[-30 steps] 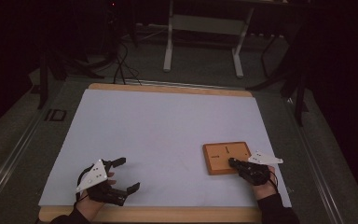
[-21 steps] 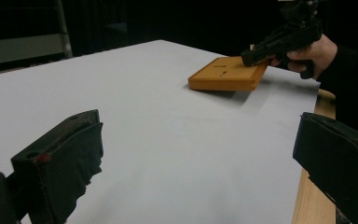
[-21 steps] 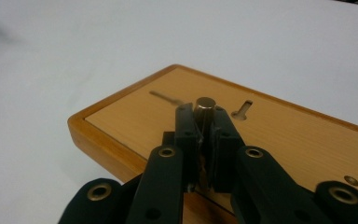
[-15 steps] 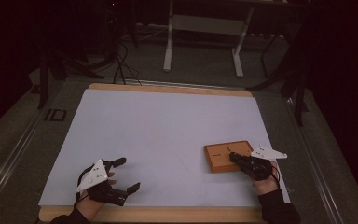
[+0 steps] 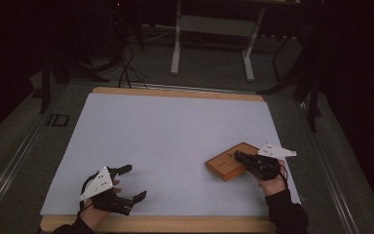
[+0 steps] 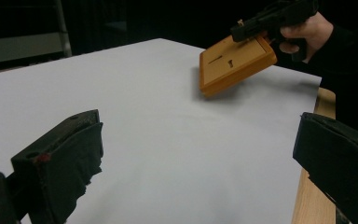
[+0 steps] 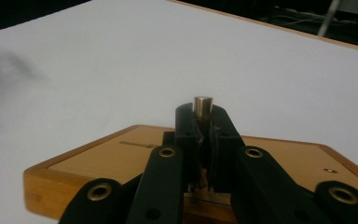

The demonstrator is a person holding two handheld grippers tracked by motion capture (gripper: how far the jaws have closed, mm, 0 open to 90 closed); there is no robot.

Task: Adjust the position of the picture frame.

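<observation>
Right gripper clamped on the wooden board's metal peg, board now tilted off the white mat (lift under way); left gripper agape, idle.

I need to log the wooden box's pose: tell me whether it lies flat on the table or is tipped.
Tipped. In the left gripper view the wooden box slopes with one edge raised above the white table, the right gripper shut on a peg at that edge.

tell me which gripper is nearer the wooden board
Right. The right gripper is shut on a small metal knob on the wooden board, tilting it up; the left gripper sits open, far across the white sheet.
</observation>
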